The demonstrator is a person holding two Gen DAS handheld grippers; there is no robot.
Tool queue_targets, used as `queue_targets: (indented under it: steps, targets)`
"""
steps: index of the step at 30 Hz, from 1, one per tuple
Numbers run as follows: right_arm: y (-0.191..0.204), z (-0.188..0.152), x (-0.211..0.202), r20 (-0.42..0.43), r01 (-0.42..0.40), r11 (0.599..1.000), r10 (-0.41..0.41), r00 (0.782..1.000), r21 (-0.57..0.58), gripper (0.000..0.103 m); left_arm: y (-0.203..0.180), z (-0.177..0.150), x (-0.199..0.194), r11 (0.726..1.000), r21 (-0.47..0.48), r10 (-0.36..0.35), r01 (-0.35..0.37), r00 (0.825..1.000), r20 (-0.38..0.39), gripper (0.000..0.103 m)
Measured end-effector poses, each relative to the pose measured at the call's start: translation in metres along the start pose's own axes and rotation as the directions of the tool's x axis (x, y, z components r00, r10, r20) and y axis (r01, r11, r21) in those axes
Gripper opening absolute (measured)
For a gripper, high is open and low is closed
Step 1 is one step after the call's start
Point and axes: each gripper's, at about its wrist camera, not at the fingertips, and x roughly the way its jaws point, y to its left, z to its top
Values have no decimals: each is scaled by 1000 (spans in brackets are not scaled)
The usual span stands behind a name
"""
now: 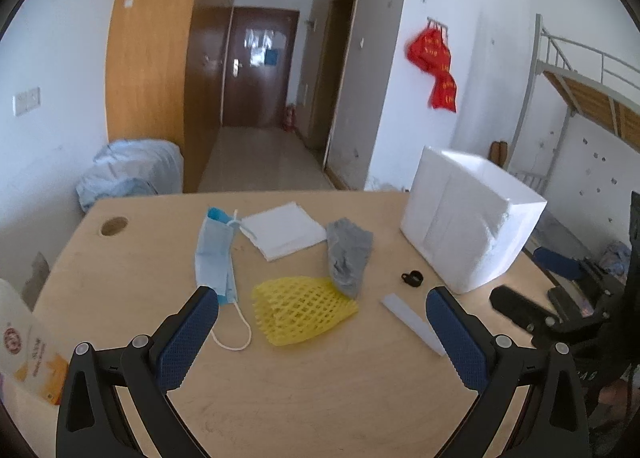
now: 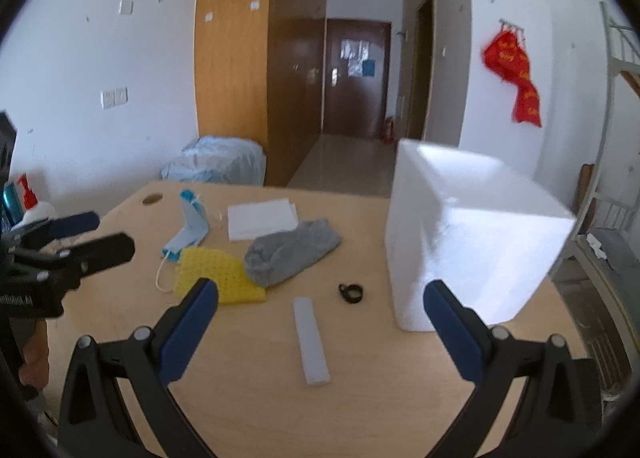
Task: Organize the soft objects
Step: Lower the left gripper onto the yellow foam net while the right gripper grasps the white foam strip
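On the wooden table (image 1: 320, 398) lie a yellow foam net (image 1: 300, 310), a grey sock (image 1: 348, 254), a blue face mask (image 1: 214, 258) and a folded white cloth (image 1: 284, 230). A white foam box (image 1: 472, 225) stands at the right. My left gripper (image 1: 322, 316) is open and empty, just in front of the net. My right gripper (image 2: 320, 308) is open and empty, above a white strip (image 2: 310, 338). In the right wrist view the net (image 2: 216, 274), the sock (image 2: 292, 252), the mask (image 2: 192, 234), the cloth (image 2: 260, 217) and the box (image 2: 464, 238) also show, and the left gripper (image 2: 86, 236) appears at the left edge.
A small black ring (image 1: 412, 279) and the white strip (image 1: 412, 322) lie near the box. A white bottle (image 1: 24, 342) stands at the table's left edge. The table has a cable hole (image 1: 114, 226) at the far left. A bunk bed frame (image 1: 580, 97) is to the right.
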Motion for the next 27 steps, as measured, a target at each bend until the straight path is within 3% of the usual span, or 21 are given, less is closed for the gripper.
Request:
queue_targets:
  steps: [14, 27]
  targets:
    - [2, -6, 40, -135, -35, 999, 29, 990, -41, 102, 21, 10, 57, 1000, 2, -26, 26, 992, -125, 103]
    - [14, -14, 62, -223, -61, 995, 42, 974, -80, 100, 32, 8, 110, 993, -29, -115, 111, 960, -257, 103]
